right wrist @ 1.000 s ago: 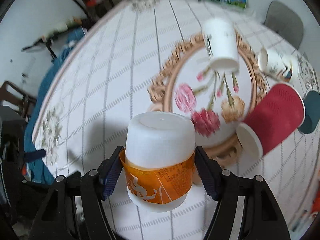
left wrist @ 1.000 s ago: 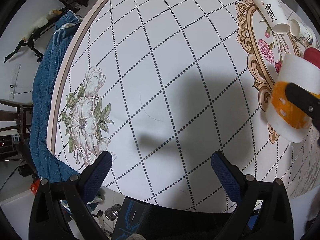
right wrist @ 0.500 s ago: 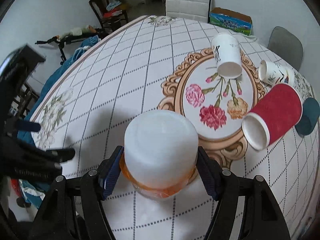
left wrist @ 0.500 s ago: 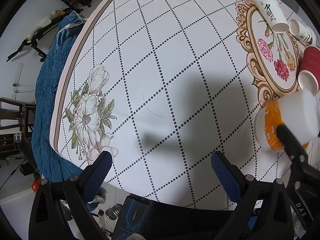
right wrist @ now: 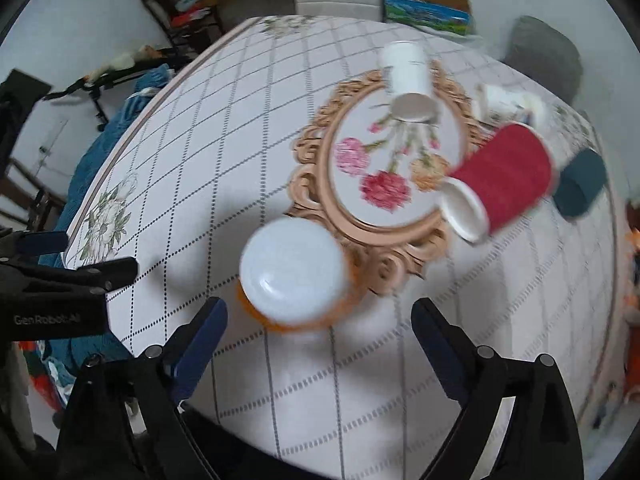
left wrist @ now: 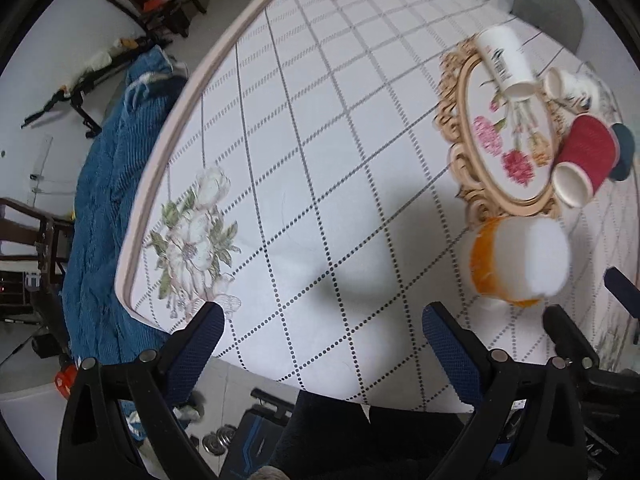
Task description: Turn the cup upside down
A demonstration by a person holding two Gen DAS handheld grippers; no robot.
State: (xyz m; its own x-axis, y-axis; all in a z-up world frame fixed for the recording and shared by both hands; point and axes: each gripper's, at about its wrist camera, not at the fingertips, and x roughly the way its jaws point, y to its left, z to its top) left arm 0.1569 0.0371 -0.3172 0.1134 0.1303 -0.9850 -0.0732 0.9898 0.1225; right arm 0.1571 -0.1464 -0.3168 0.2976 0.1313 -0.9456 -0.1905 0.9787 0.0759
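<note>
A second ago the right gripper [right wrist: 316, 320] was clamped on the white cup with the orange band [right wrist: 294, 274] and carried it tilted in the air; now the cup stands upside down on the tablecloth [right wrist: 224, 152], base up, and the jaws are opening with nothing pressed between them — the cup sits just beyond the fingertips, clear of both blue pads [right wrist: 200, 340]. Half a second back the pads still hugged its sides. Taking the oval flower frame [right wrist: 384, 184] printed on the cloth as the landmark: the cup rests at the frame's near-left corner, its rim over the gilt scrollwork. A white paper cup [right wrist: 408, 80] lies on its side across the frame's far edge, mouth toward the flowers; a red ribbed cup [right wrist: 504, 176] lies on its side at the frame's right edge, mouth toward the viewer, with a dark teal object [right wrist: 580, 188] just past it and a small patterned cup [right wrist: 512, 104] beyond the frame's far-right corner. Nothing stands between the right gripper and the flipped cup. The left gripper [left wrist: 320, 344] hangs well left of the frame, over bare checked cloth, its jaws wide apart and empty — the cup [left wrist: 516, 264] lies off to its right, apart from it.
</note>
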